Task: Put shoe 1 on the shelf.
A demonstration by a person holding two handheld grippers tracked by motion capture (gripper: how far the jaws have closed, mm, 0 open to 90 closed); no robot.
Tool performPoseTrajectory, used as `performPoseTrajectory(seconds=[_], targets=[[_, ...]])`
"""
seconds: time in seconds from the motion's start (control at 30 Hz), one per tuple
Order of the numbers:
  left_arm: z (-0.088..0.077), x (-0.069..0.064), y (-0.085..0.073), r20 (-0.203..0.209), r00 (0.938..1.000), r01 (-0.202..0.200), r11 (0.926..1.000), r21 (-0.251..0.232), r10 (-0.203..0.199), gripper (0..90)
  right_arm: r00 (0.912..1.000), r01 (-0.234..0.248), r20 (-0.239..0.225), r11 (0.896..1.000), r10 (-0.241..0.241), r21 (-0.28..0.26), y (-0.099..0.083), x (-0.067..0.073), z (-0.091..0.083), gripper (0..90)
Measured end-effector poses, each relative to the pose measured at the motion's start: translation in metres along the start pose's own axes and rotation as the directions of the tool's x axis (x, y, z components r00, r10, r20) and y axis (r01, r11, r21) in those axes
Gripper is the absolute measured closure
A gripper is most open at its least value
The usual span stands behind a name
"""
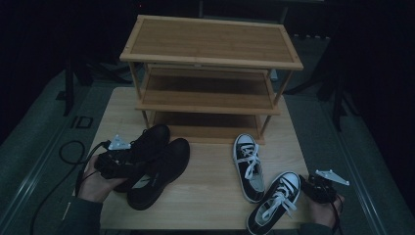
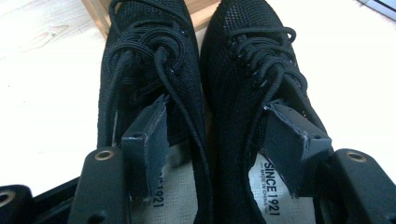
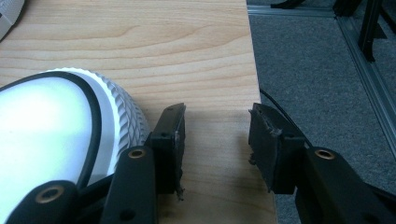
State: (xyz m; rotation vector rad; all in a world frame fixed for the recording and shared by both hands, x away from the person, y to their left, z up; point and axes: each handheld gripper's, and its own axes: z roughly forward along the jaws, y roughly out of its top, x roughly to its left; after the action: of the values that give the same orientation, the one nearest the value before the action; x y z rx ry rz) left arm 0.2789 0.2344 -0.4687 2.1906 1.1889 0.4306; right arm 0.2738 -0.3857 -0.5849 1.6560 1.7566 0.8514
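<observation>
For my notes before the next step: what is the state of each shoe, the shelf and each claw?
Black shoes: side by side on the table, laced.
Left claw: open, one jaw inside each black shoe.
Black-and-white sneakers: on the table, apart, laced.
Right claw: open, holding nothing, beside a sneaker toe.
Wooden shoe rack: upright, shelves bare.

**A:** Where are your hands?

**B:** Both forearms come in from the near edge. My left hand (image 1: 98, 177) wraps the left gripper (image 1: 128, 161) from below, pointing it forward and slightly inward. My right hand (image 1: 325, 208) holds the right gripper (image 1: 304, 183) low, angled inward and away from me.

**A:** And the jaws?

**B:** On the left they stand wide apart, one pad (image 2: 147, 140) on each side. On the right they are spread too, nothing between the pads (image 3: 271, 144).
</observation>
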Motion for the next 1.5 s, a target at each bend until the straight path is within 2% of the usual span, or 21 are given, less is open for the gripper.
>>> performPoseTrajectory(seconds=[0.07, 0.3, 0.37, 0.47, 0.57, 0.63, 0.7, 0.73, 0.77, 0.8, 0.83, 0.87, 0.93, 0.97, 1.0, 1.03, 1.07, 1.13, 1.23, 1.37, 1.5], targets=[[0.003, 0.000, 0.001, -0.006, 1.0000, -0.007, 0.9996, 0.026, 0.007, 40.3, 1.0000, 0.000, 0.000, 1.000, 0.000, 0.000, 0.000, 0.000, 0.000, 55.4], [0.013, 0.000, 0.007, 0.000, 0.9999, -0.016, 0.9975, 0.069, 0.016, 42.2, 1.0000, 0.000, 0.000, 1.000, 0.000, 0.000, 0.000, 0.000, 0.000, 55.4], [0.020, 0.001, 0.011, 0.006, 1.0000, -0.007, 0.9950, 0.100, 0.007, 43.1, 1.0000, 0.000, 0.000, 1.000, 0.000, 0.000, 0.000, 0.000, 0.000, 55.4], [0.023, 0.004, 0.013, 0.020, 0.9998, 0.006, 0.9930, 0.118, -0.008, 44.6, 1.0000, 0.000, 0.000, 1.000, 0.000, 0.000, 0.000, 0.000, 0.000, 55.4], [0.026, 0.004, 0.016, 0.026, 0.9996, 0.004, 0.9900, 0.141, -0.007, 48.2, 1.0000, 0.000, 0.000, 1.000, 0.000, 0.000, 0.000, 0.000, 0.000, 55.4], [0.033, 0.003, 0.020, 0.011, 0.9997, -0.025, 0.9820, 0.187, 0.023, 50.4, 1.0000, -0.001, 0.000, 1.000, 0.001, 0.000, 0.000, 0.000, 0.000, 55.4], [0.035, 0.002, 0.021, 0.006, 0.9997, -0.023, 0.9796, 0.200, 0.022, 51.3, 1.0000, -0.001, 0.000, 1.000, 0.001, 0.001, 0.000, 0.000, 0.000, 55.4], [0.040, 0.001, 0.023, -0.007, 0.9993, -0.033, 0.9735, 0.226, 0.036, 52.7, 1.0000, 0.000, 0.000, 1.000, 0.000, 0.000, 0.000, 0.000, 0.000, 55.4], [0.040, 0.001, 0.023, -0.007, 0.9993, -0.033, 0.9735, 0.226, 0.036, 53.3, 1.0000, 0.000, 0.000, 1.000, 0.000, 0.000, 0.000, 0.000, 0.000, 55.4], [0.044, 0.000, 0.024, -0.010, 0.9986, -0.047, 0.9671, 0.250, 0.051, 54.7, 1.0000, 0.000, 0.000, 1.000, 0.000, 0.000, 0.000, 0.000, 0.000, 55.4], [0.044, 0.000, 0.024, -0.010, 0.9986, -0.047, 0.9671, 0.250, 0.051, 56.0, 1.0000, 0.000, 0.000, 1.000, 0.000, 0.000, 0.000, 0.000, 0.000, 55.4], [0.047, 0.000, 0.025, -0.007, 0.9983, -0.054, 0.9628, 0.265, 0.058, 58.0, 1.0000, 0.000, 0.000, 1.000, 0.000, 0.000, 0.000, 0.000, 0.000, 55.4], [0.048, -0.001, 0.025, -0.006, 0.9981, -0.057, 0.9606, 0.272, 0.061, 59.1, 1.0000, 0.000, 0.000, 1.000, 0.000, 0.000, 0.000, 0.000, 0.000, 55.4], [0.047, -0.001, 0.026, -0.001, 0.9977, -0.065, 0.9607, 0.270, 0.067, 71.7, 1.0000, -0.001, 0.000, 1.000, 0.001, 0.001, 0.000, 0.000, 0.000, 55.4], [0.046, -0.002, 0.026, -0.003, 0.9968, -0.076, 0.9613, 0.265, 0.080, 71.7, 1.0000, -0.001, 0.000, 1.000, 0.001, 0.001, 0.000, 0.000, 0.000, 55.4], [0.045, -0.002, 0.026, -0.016, 0.9962, -0.078, 0.9619, 0.262, 0.085, 78.0, 1.0000, -0.001, 0.000, 1.000, 0.001, 0.000, 0.000, 0.000, 0.000, 55.4], [0.045, -0.002, 0.026, -0.017, 0.9973, -0.065, 0.9640, 0.258, 0.072, 81.4, 1.0000, -0.001, 0.000, 1.000, 0.001, 0.000, 0.000, 0.000, 0.000, 55.3], [0.044, 0.001, 0.026, -0.002, 0.9981, -0.059, 0.9660, 0.252, 0.062, 83.0, 1.0000, -0.001, -0.001, 1.000, 0.001, 0.001, 0.000, 0.000, 0.000, 55.3], [0.043, 0.000, 0.026, -0.011, 0.9980, -0.057, 0.9681, 0.244, 0.062, 84.0, 1.0000, 0.000, -0.001, 1.000, 0.000, 0.001, 0.000, 0.000, 0.000, 55.3], [0.040, 0.000, 0.027, -0.012, 0.9990, -0.040, 0.9752, 0.218, 0.043, 85.7, 1.0000, -0.001, -0.001, 1.000, 0.001, 0.001, 0.000, 0.000, 0.000, 55.3], [0.037, 0.000, 0.028, -0.028, 0.9988, -0.034, 0.9780, 0.206, 0.041, 85.8, 1.0000, -0.001, -0.001, 1.000, 0.001, 0.001, 0.000, 0.000, 0.000, 55.3]])
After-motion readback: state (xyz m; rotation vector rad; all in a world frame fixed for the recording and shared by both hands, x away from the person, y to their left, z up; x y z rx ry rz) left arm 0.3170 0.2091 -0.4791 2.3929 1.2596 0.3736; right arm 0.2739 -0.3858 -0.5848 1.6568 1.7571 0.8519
